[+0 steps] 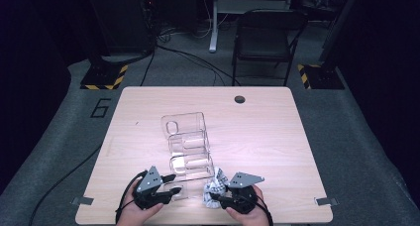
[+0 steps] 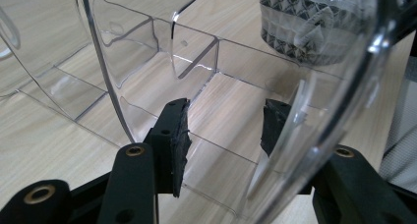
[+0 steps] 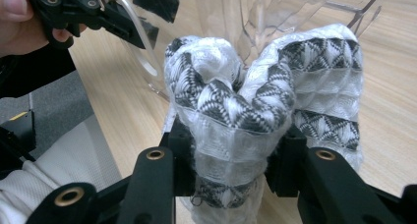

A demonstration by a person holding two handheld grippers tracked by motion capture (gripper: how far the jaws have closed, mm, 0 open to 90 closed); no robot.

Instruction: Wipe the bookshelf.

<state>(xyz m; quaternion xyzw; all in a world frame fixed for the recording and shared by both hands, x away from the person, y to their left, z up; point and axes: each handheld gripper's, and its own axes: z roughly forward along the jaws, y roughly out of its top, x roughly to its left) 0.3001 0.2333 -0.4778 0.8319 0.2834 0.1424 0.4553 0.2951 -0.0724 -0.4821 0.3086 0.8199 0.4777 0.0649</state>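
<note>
Two hand-held grippers are working low in the frame. The right hand-held gripper (image 3: 231,160) is clenching one rolled black-and-white patterned sock (image 3: 260,101), lower centre. The left hand-held gripper (image 2: 226,130) is sitting released, jaws apart around the wall of one clear plastic compartment organizer (image 1: 185,141) lying mid-tabletop (image 1: 267,132).

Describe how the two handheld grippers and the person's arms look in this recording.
Both the left gripper and right gripper are black, each topped by a grey three-cornered plate and trailing a black cable. Their jaws are black bars with brass-ringed bolt holes and dark, rough pads. The right gripper view shows a dark sleeve on the other arm.
</note>
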